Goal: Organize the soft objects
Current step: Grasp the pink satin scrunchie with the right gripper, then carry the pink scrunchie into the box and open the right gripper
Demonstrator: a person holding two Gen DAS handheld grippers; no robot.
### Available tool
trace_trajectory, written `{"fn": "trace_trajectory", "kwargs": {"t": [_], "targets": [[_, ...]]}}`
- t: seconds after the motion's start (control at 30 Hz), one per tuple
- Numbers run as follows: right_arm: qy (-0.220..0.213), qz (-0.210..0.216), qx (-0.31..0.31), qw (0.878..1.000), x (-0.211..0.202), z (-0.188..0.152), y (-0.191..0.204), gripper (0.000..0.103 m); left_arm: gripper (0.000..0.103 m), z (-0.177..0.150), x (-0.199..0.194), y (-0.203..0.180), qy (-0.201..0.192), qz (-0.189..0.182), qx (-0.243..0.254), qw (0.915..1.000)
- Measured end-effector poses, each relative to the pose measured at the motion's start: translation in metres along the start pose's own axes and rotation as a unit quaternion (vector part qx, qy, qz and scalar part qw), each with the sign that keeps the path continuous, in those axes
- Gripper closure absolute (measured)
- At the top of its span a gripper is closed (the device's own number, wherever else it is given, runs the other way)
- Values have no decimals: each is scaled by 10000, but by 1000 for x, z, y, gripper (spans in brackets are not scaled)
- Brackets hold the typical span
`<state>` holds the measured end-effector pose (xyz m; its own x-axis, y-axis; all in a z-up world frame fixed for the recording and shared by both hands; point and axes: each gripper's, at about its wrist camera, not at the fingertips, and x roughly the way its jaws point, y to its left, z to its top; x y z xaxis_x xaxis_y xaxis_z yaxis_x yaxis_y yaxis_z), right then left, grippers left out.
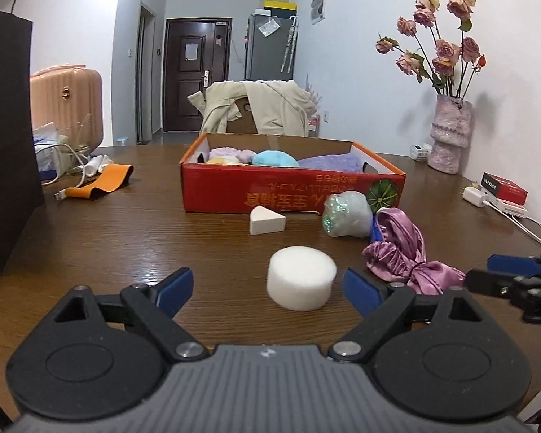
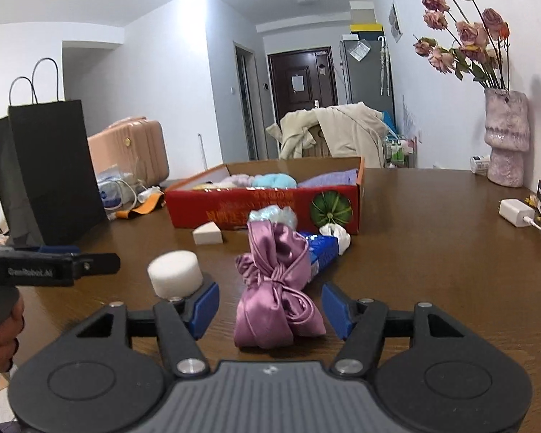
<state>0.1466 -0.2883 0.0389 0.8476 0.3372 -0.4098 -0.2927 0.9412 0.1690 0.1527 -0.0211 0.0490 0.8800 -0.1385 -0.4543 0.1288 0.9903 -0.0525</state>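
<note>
While both tools hang low over the table (image 1: 108,238), I have the left tool (image 1: 268,290) spread wide with the white foam cylinder (image 1: 301,277) standing just ahead of its blue pads, nothing pressed yet. My right tool (image 2: 270,310) is parted too, less widely, with the pink satin bundle (image 2: 276,288) lying between its tips, untouched as far as I can tell.

Beyond them sit a cream wedge sponge (image 1: 267,219), a shiny green-white pouf (image 1: 346,216) and a blue packet (image 2: 319,250) tucked against the satin. The red box (image 1: 270,189) behind already holds several pastel soft things.

My worries: the cylinder is light and could skid or tip if one pad meets it first. The satin looks slippery and loosely knotted, so a shallow pinch may catch only a fold and let the rest trail or drag the blue packet along. The two tools are also near each other, so they could clash on lifting.
</note>
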Motion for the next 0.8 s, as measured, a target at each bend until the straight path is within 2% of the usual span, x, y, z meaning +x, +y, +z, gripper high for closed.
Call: {"fn": "trace_trajectory", "kwargs": {"t": [0.13, 0.2, 0.3, 0.4, 0.43, 0.5, 0.53, 0.57, 0.63, 0.73, 0.8], "targets": [[191, -68, -94, 9998, 21, -1, 4, 41, 11, 5, 9, -7, 16, -58, -5, 10000], [287, -84, -163, 9994, 31, -1, 6, 47, 11, 12, 14, -15, -64, -173, 27, 9998], [330, 15, -311, 9990, 38, -2, 7, 60, 12, 27, 23, -33, -275, -547, 155, 9980], [379, 206, -294, 9986, 37, -1, -2, 65, 13, 45, 47, -64, -303, -944, 392, 9943], [402, 260, -290, 9984, 36, 0, -6, 67, 16, 49, 57, -75, -283, -1051, 523, 9927], [461, 294, -228, 9982, 35, 3, -15, 67, 24, 54, 82, -94, -160, -1014, 693, 9923], [484, 258, -220, 9983, 34, 4, -19, 67, 38, 56, 95, -100, -18, -953, 742, 9927], [492, 186, -198, 9984, 33, 5, -24, 67, 58, 56, 108, -104, 205, -911, 776, 9926], [493, -13, -87, 9987, 32, 10, -33, 67, 73, 53, 121, -101, 661, -920, 614, 9917], [415, -206, 160, 9988, 29, 16, -49, 66, 73, 39, 108, -86, 799, -1141, 224, 9900], [234, -17, 429, 9988, 23, 22, -58, 65, 73, 27, 95, -83, 813, -1133, 155, 9901]]}}
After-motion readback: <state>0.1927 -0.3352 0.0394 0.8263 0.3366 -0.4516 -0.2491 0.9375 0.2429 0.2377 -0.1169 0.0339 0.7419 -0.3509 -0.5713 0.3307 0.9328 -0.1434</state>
